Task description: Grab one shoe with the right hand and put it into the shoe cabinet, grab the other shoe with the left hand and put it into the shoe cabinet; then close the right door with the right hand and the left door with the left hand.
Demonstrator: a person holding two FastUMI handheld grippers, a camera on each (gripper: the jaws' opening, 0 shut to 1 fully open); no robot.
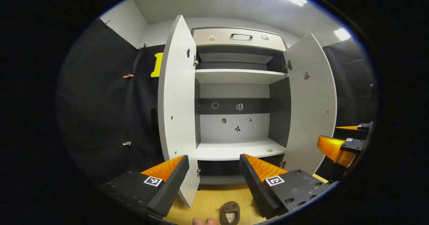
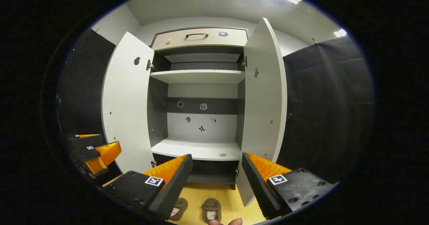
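The white shoe cabinet (image 1: 234,149) (image 2: 197,149) stands in front of me with both doors swung open, the left door (image 1: 177,111) (image 2: 125,107) and the right door (image 1: 311,101) (image 2: 264,94). Its shelves are bare. Two brown shoes lie on the yellow floor in front of it: one shoe (image 2: 211,210) (image 1: 230,213) and the other shoe (image 2: 178,209), partly hidden behind my finger. My left gripper (image 1: 214,166) (image 2: 92,151) is open above the floor. My right gripper (image 2: 217,166) (image 1: 342,144) is open too, nothing between its fingers.
A drawer with a dark handle (image 1: 241,35) tops the cabinet. Black cloth walls stand on both sides. A small round thing (image 1: 269,150) lies on the lower shelf. A person's fingertips (image 1: 204,221) show at the bottom edge.
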